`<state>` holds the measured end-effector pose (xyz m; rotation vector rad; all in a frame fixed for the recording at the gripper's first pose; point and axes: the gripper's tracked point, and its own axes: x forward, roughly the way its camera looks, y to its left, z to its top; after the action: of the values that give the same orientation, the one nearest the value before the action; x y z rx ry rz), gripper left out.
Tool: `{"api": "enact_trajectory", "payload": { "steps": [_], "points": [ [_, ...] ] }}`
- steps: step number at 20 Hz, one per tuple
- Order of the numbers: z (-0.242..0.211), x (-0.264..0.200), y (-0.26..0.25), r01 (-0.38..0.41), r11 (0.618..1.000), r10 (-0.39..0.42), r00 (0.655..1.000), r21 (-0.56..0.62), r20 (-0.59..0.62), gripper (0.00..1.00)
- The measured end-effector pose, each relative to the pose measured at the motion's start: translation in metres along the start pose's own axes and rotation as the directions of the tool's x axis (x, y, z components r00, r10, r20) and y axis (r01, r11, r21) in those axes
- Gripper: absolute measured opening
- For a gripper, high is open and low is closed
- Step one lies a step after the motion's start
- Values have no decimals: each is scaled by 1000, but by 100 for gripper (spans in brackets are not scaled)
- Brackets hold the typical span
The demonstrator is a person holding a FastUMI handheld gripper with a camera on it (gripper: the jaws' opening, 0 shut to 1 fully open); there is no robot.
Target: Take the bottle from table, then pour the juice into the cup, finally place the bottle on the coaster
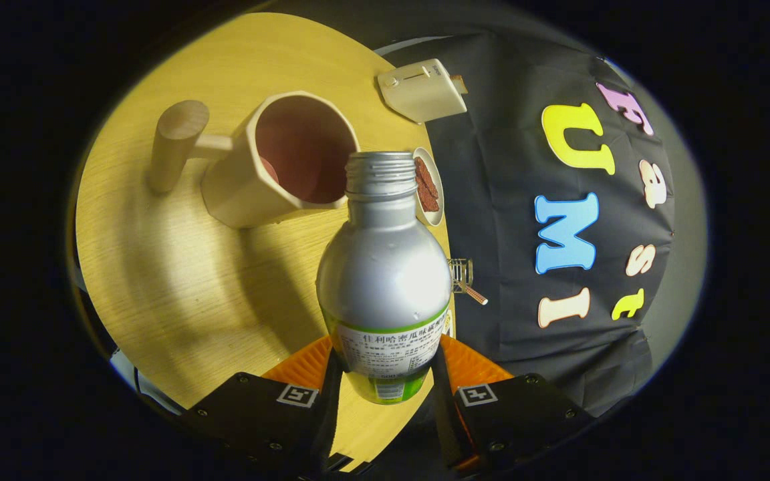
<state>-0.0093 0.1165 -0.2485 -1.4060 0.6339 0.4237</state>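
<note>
Gripper [385, 374] fingers clamped on both sides of the silver bottle's [385, 267] labelled lower body — uncapped neck tilted toward the cup [271, 167] on the wooden table [178, 280].

Tool [385, 374] clamps bottle [383, 280], open neck beside cup [278, 160].

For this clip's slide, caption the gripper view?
Gripper shut on an uncapped silver bottle, tilted toward the cup on the round wooden table.

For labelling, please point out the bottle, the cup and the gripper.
bottle [385, 267]: gripper view, on its silver body.
cup [244, 190]: gripper view, on its outer wall.
gripper [385, 364]: gripper view, midway between fingertips, shut on the bottle.
</note>
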Motion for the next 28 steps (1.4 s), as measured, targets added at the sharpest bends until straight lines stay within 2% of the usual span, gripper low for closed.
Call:
{"api": "enact_trajectory", "payload": {
  "steps": [13,28],
  "points": [
    [-2,2,-14,6,986,-19,997,-169,-76,62],
    [7,-1,-29,15,932,-49,995,-362,-85,61]
  ]
}}
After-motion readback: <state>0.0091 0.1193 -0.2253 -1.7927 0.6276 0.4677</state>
